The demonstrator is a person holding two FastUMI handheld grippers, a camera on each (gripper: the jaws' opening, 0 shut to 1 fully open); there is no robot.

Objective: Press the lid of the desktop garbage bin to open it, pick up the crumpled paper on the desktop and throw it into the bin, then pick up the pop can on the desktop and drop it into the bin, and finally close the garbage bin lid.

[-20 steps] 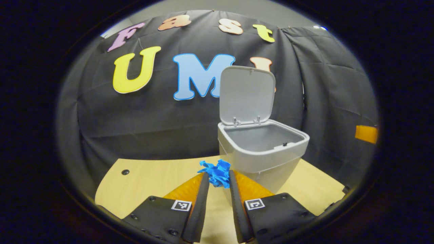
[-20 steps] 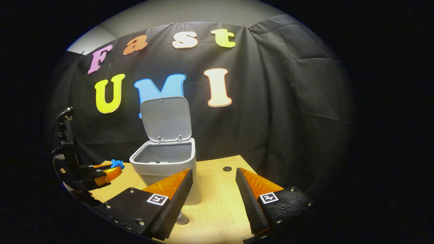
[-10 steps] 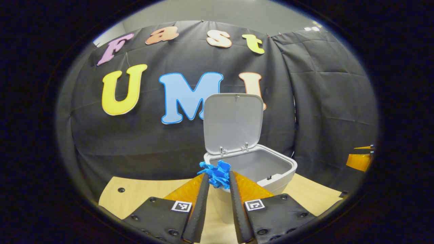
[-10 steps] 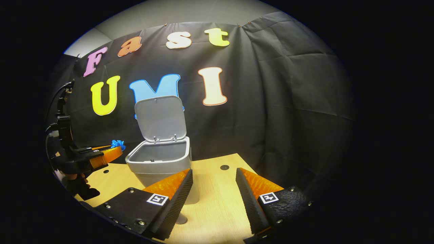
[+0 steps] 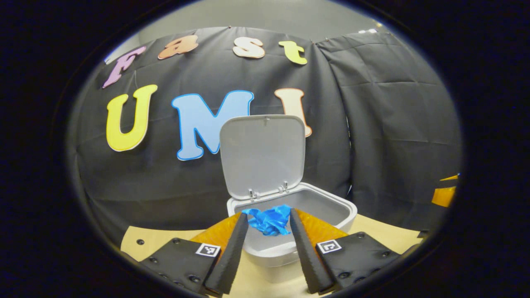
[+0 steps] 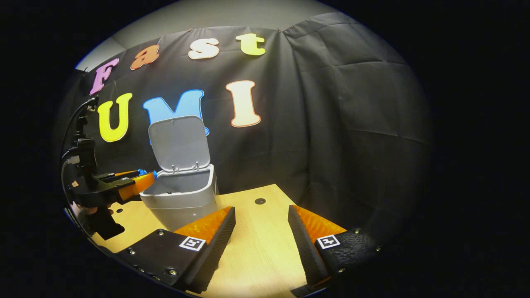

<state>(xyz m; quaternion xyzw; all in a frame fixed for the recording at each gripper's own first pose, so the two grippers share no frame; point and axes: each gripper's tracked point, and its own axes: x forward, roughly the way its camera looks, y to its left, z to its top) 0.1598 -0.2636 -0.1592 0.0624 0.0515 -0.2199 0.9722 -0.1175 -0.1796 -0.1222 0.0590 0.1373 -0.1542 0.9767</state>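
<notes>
Since 1 s ago the left gripper (image 5: pixel 268 225) has carried the crumpled paper (image 5: pixel 268 220) from beside the bin (image 5: pixel 290 242) to over its near rim; fingers look slightly wider apart now, and I can't tell if both still pinch the wad or it's already slipping free. Lid (image 5: pixel 262 155) stands upright at 12 o'clock behind the opening. In the right gripper view the left gripper (image 6: pixel 143 179) sits at the bin's (image 6: pixel 180 198) 9 o'clock edge, tips barely past the rim. Risk: release here may land the paper on the rim and bounce it back onto the desktop (image 6: pixel 256 248), since it hangs over the near edge, not mid-opening. Pushing further could knock the light bin. Right gripper (image 6: pixel 261 231) wide open, holding nothing, above the desktop. Can: can't locate.
</notes>
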